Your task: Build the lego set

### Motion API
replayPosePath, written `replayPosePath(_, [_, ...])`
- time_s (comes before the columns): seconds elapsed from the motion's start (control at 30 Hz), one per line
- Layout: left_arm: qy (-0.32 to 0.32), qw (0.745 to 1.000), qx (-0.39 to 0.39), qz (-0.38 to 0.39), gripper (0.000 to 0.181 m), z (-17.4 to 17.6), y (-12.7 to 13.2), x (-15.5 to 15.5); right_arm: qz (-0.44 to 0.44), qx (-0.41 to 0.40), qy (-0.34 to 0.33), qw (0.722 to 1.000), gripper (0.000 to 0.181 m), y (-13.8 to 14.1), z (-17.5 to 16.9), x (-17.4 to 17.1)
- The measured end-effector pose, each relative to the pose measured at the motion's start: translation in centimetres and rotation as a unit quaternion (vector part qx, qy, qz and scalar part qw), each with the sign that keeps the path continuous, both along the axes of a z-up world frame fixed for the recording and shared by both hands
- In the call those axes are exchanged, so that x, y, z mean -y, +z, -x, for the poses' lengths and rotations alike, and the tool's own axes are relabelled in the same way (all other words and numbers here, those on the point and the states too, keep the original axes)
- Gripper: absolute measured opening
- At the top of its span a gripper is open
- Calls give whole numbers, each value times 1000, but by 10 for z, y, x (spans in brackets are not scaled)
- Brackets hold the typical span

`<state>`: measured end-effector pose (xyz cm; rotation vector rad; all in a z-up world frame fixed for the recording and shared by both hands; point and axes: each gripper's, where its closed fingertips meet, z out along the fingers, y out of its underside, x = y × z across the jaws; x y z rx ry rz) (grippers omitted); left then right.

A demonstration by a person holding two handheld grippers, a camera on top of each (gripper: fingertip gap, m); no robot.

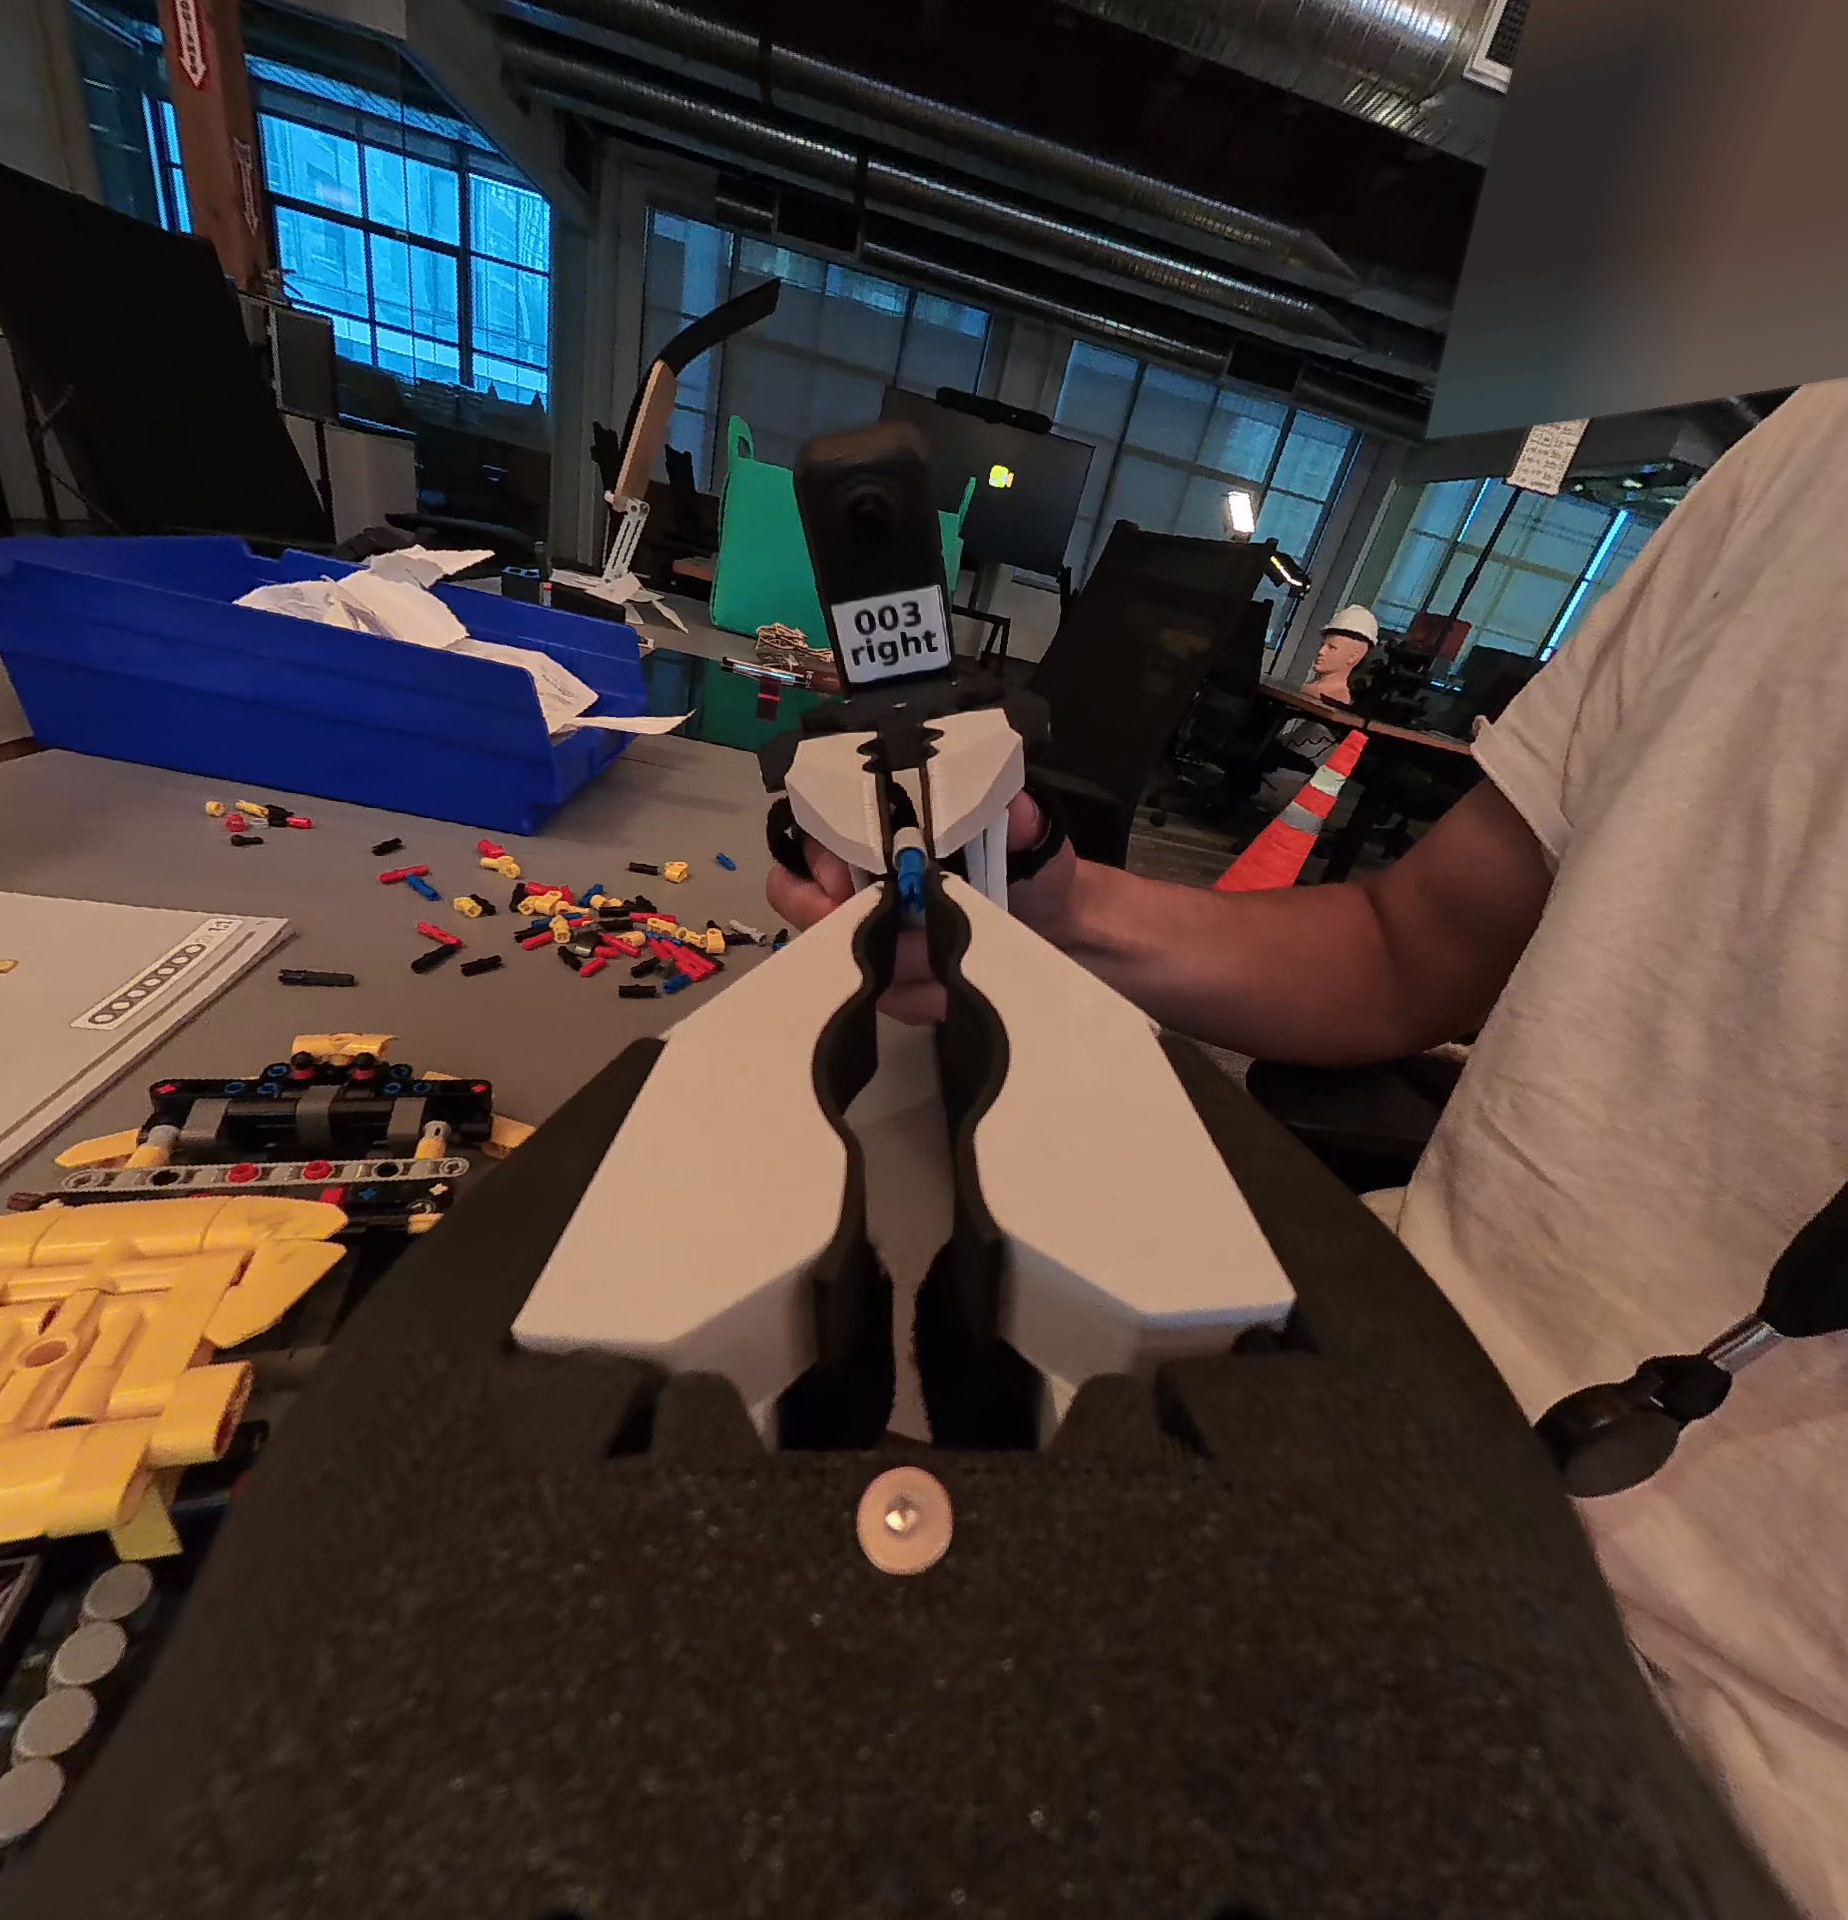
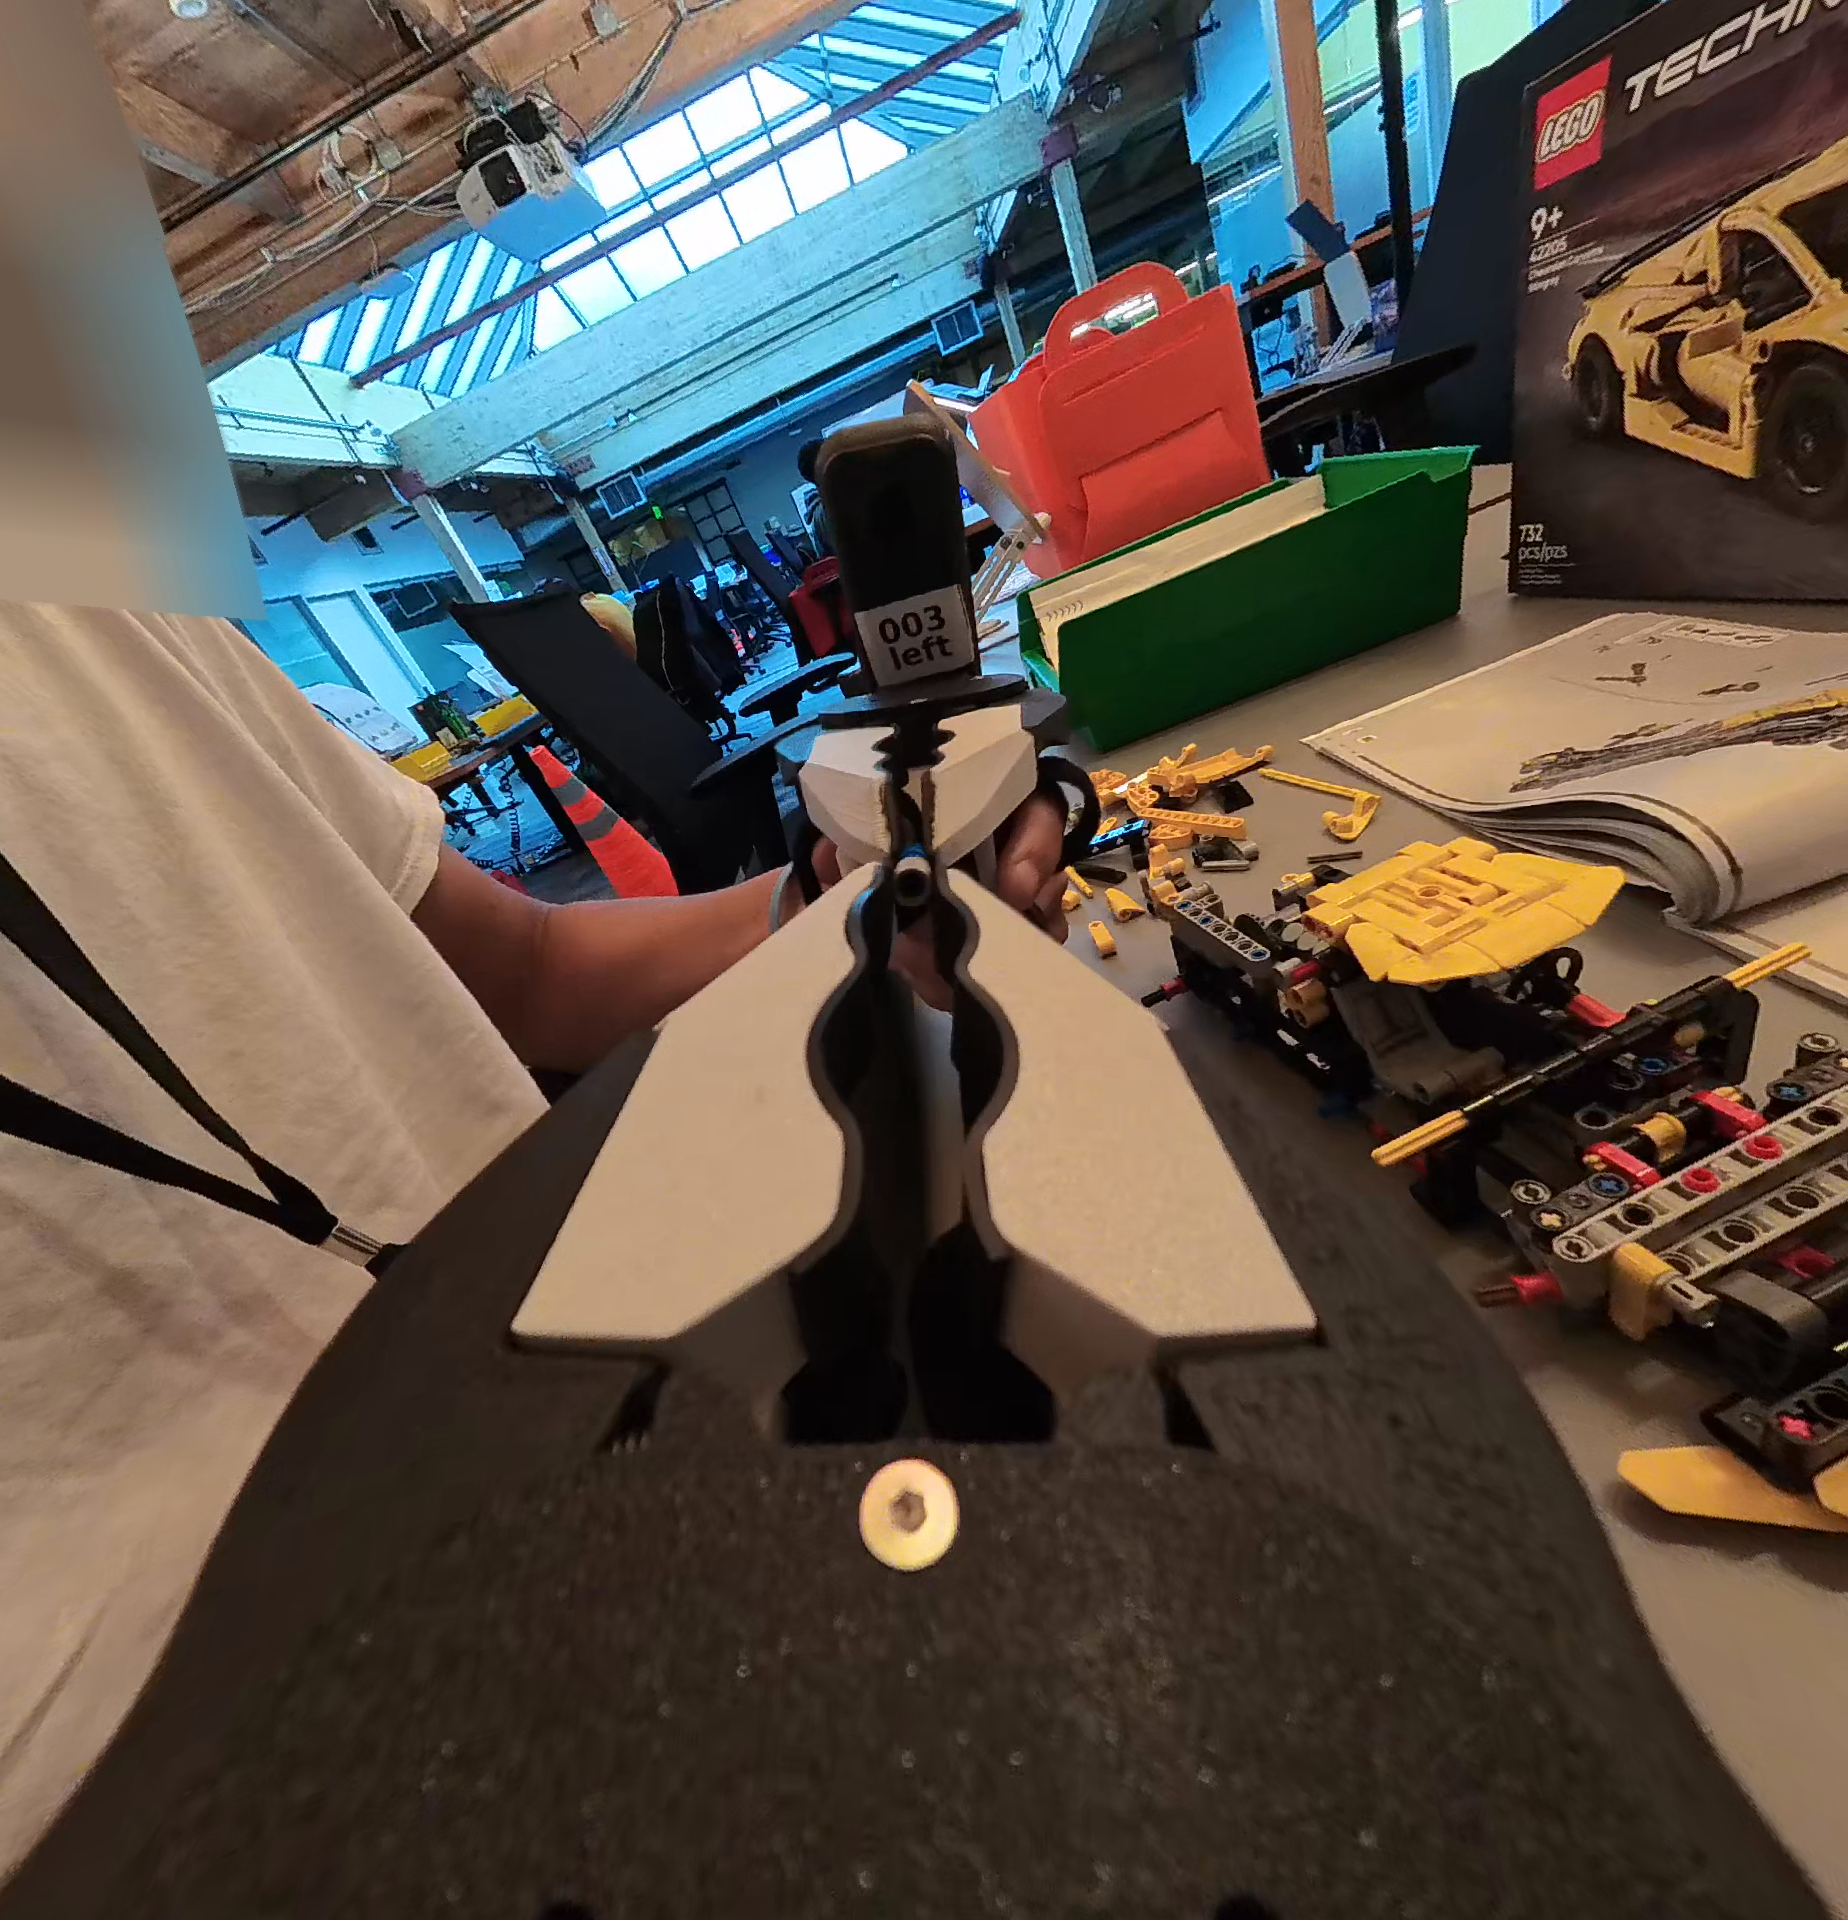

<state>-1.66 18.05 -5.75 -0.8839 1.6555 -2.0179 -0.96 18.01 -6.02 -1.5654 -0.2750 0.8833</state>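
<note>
**Both grippers meet tip to tip over a small blue pin**

Left gripper and right gripper face each other in the air above the desk, tips nearly touching, each pressed together on the same small blue pin. From the right wrist view the pin shows end-on as a pale ring with a blue edge, so it lies along the line between the 2 grippers. Whether 1 piece or 2 joined pieces sit in that pinch cannot be told. Holding it off the desk probably lets one gripper re-seat or hand over the part, or push a second piece onto it, without the desk getting in the way.

Below, the half-built yellow and black car chassis lies on the desk, near the open instruction booklet, so the step can be checked at a glance. Loose red, black, yellow and blue connector pins are scattered in front of the blue bin, within easy reach for the next pick.
</note>
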Motion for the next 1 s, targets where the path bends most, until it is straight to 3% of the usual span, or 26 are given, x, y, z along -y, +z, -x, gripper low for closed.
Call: replayPosePath(1.0, [-11, 1000, 19, -15, 3, 7, 1, 1, 25, -1, 25, 999, 6, -11, 11, 2])
